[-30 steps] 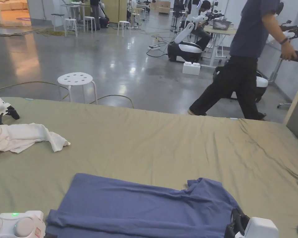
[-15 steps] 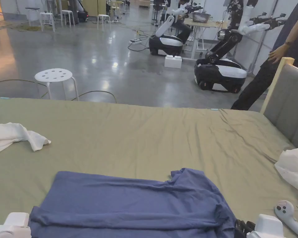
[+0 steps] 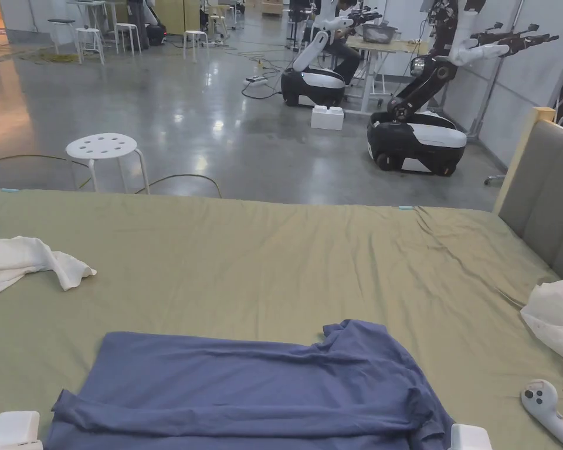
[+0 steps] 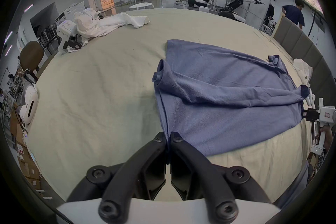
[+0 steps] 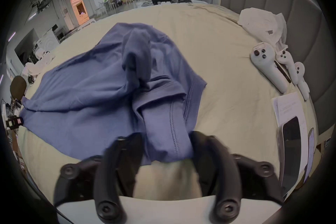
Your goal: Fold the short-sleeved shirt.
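The blue shirt (image 3: 257, 387) lies flat on the bed (image 3: 309, 258); our left gripper (image 4: 168, 138) pinches its near hem corner, jaws closed. Our right gripper (image 5: 163, 138) gapes around the sleeve end, not clamping; we should close it before lifting both evenly.

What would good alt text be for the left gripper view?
The left tongs, shut on the near corner of a blue shirt that lies partly folded on a beige bed. A white garment lies farther off.
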